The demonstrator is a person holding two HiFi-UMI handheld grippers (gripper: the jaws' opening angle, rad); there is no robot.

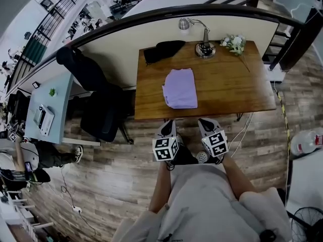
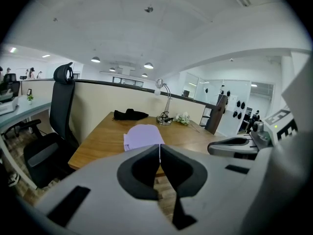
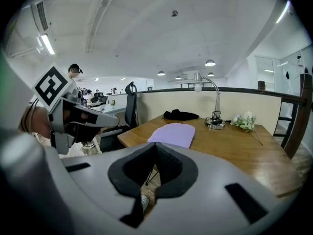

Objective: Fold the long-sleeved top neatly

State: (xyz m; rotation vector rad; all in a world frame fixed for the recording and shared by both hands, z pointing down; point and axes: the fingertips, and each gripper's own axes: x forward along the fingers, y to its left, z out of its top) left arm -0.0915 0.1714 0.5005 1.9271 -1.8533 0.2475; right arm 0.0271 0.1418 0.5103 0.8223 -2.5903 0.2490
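A person stands on a wood-plank floor, set back from a rectangular brown wooden table [image 1: 227, 84]. A lilac long-sleeved top [image 1: 180, 88] lies flat on the table, a little left of the middle and close to the near edge. It is already folded into a compact, soft rectangle. Its long axis runs from the near edge toward the far edge, straight away from the person.

The grey left gripper [image 1: 167, 130] and the grey right gripper [image 1: 208, 127], each with a marker cube, are held side by side close to the body. Both stop short of the table's near edge and are apart from the top. In the left gripper view the jaws are pressed together with nothing between them. The right gripper view shows the same: jaws closed and empty.

The top lies ahead of both grippers, beyond the near edge. The left gripper lines up roughly with the top's left long edge, while the right gripper sits just outside its right long edge, so the left looks slightly nearer. Any reach would likely go forward over the near edge. The fold itself looks finished.

A crumpled black cloth [image 1: 162, 50], a silver desk lamp [image 1: 204, 47] and a small bunch of white flowers [image 1: 233, 43] sit along the far edge, well apart from the top.
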